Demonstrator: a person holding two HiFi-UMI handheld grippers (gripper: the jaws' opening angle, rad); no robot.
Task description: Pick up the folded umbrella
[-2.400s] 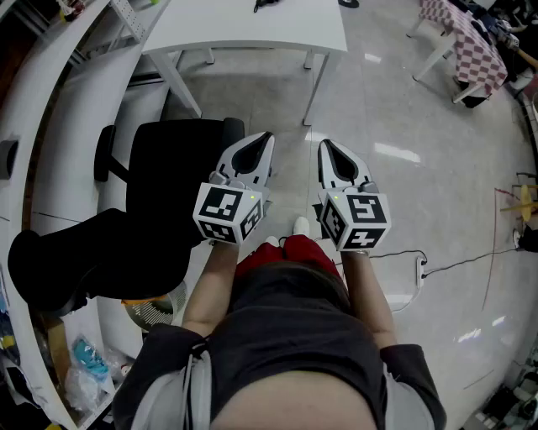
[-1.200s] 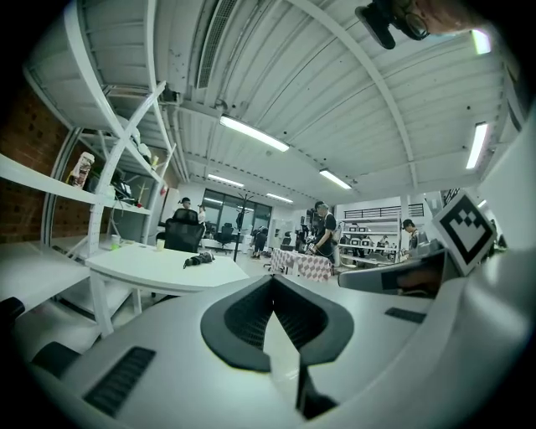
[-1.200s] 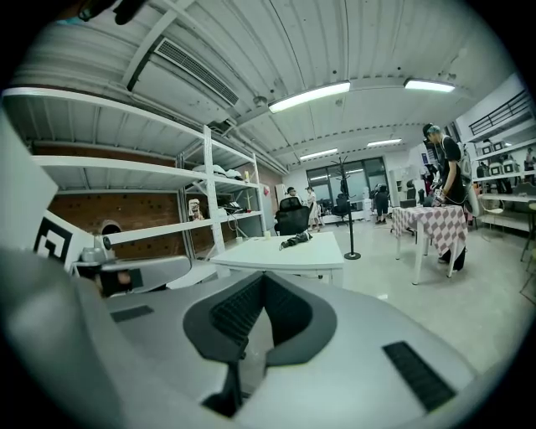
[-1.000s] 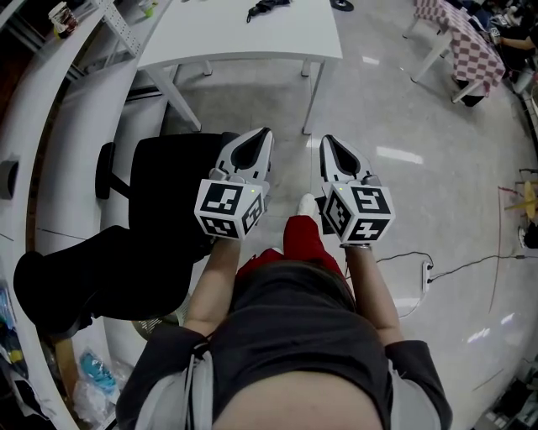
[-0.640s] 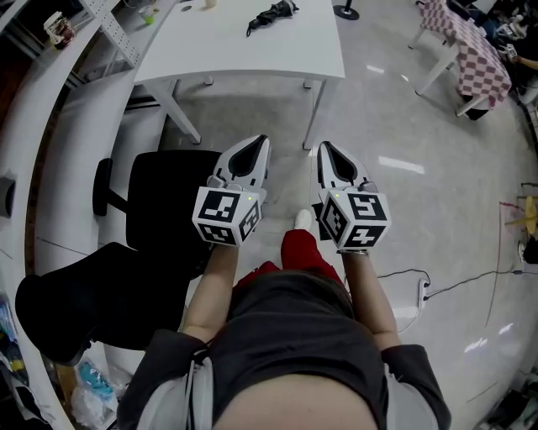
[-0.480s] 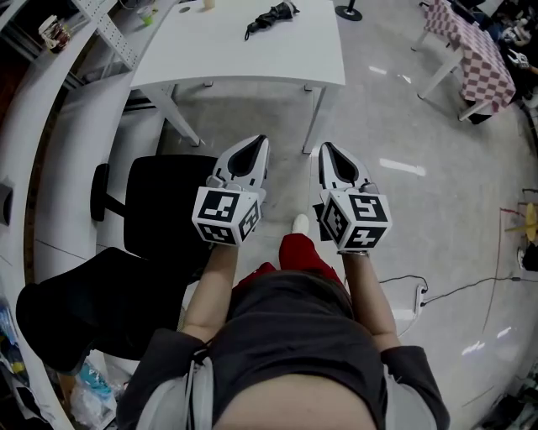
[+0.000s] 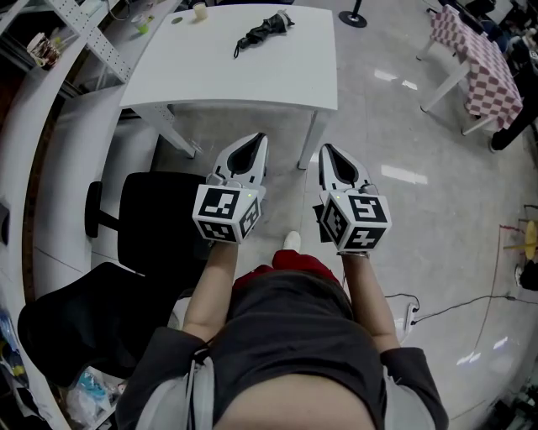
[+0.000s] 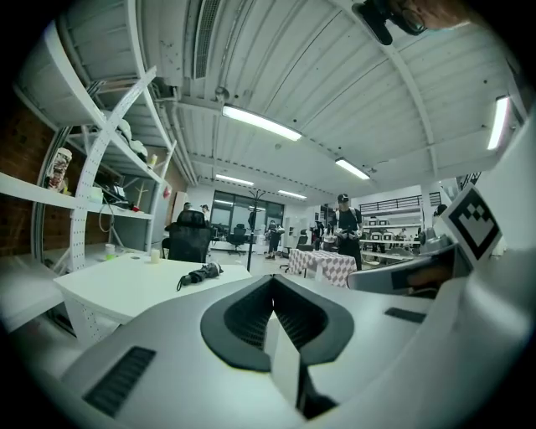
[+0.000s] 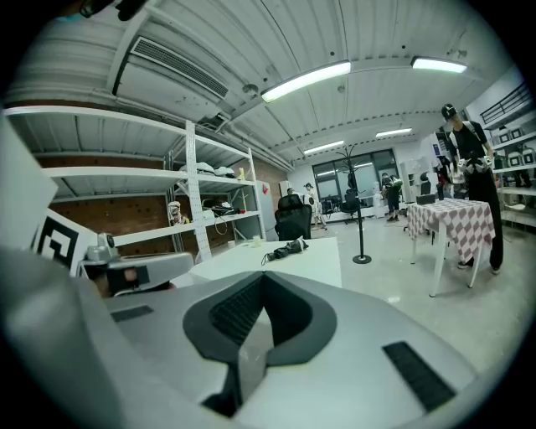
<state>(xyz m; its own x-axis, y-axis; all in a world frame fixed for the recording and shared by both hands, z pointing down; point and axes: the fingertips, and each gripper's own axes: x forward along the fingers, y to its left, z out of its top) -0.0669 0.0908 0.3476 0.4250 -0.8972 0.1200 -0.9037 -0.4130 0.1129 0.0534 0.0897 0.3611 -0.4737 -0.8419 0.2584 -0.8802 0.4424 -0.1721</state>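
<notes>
Folded umbrella (image 7: 262, 30), black, with a strap loop trailing from one end: lay on the far part of the white worktop (image 7: 277, 80), well ahead of both pairs of fingers and touched by neither. Sat up and to the left of the left fingertips in the left gripper view, and just above the right fingertips in the right gripper view.

Left gripper (image 7: 259, 139): held out in front of the body, about level, fingers pressed together with nothing between them. Right gripper (image 7: 324, 148): just beside it on the right, pointed the same way, fingers likewise closed and empty.

Small cup (image 7: 199, 10): stood near the far edge of the worktop, left of the folded umbrella and farther from the fingers than it. Contents could not be made out.

Shelf rack (image 7: 80, 29): rose to the left of the left fingers, beyond the worktop's corner. Carried small items, too small to name.

Black office chair (image 7: 160, 222): stood on the floor just left of and below the left fingers, short of the worktop.

Clear plastic bag (image 7: 84, 388): lay on the floor well behind and left of the fingers, with something blue-green inside, not identifiable.

Checkered table (image 7: 475, 59): stood far off to the right of the right fingers, well apart from the worktop, with a standing person (image 9: 467, 167) beside it.
</notes>
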